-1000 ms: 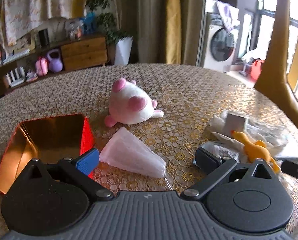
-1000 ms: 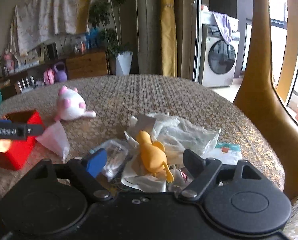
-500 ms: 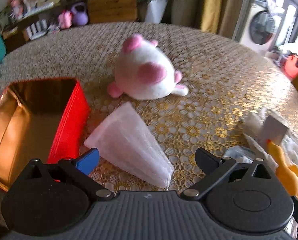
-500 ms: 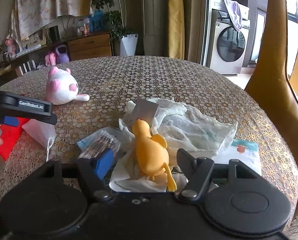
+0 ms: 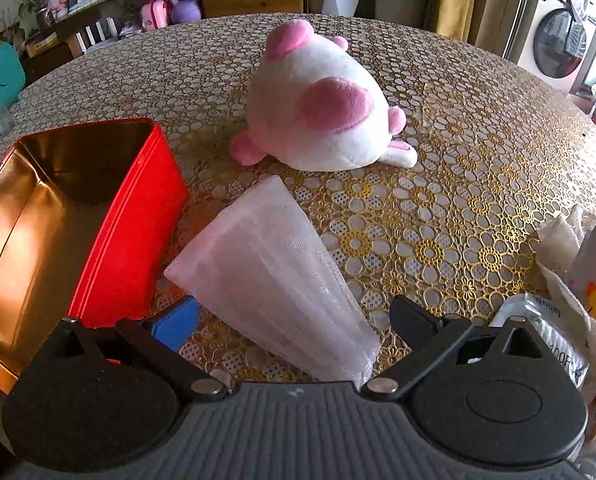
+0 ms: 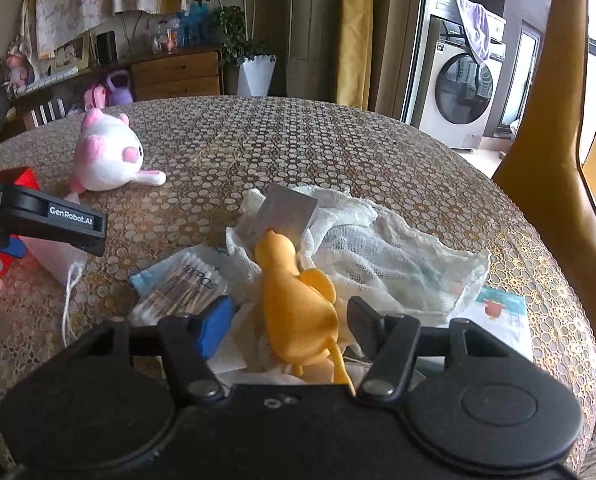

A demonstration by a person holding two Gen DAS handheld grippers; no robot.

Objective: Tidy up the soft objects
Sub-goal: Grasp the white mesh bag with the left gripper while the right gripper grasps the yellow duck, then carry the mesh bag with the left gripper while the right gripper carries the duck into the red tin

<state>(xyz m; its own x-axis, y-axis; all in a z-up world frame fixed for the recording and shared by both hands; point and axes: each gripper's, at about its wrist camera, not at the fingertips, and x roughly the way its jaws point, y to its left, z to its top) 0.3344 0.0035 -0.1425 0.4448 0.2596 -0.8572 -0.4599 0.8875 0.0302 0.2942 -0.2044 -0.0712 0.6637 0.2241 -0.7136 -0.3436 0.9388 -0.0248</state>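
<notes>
The left gripper [image 5: 294, 320] tilts steeply down over the tabletop [image 5: 458, 168], its jaws spread wide with the narrow end of a translucent white mesh pouch [image 5: 270, 276] lying between them, neither pad touching it. The pouch is flat, fan-shaped and finely ribbed, and it lies just beside a red metal tin with a shiny gold inside [image 5: 78, 216]. Beyond it rests a round white plush toy with pink patches [image 5: 318, 120], soft and fuzzy.

The right gripper [image 6: 294, 326] also points down at a slant, its jaws closing on either side of a smooth yellow rubber duck-like toy [image 6: 294, 296]; the pads are not yet pressing it. The toy lies on a crumpled white gauze cloth [image 6: 386, 248], loose-woven and thin, with a clear packet of cotton swabs [image 6: 182, 288] just to its left. A gold lace-patterned cover spreads over the tabletop.
</notes>
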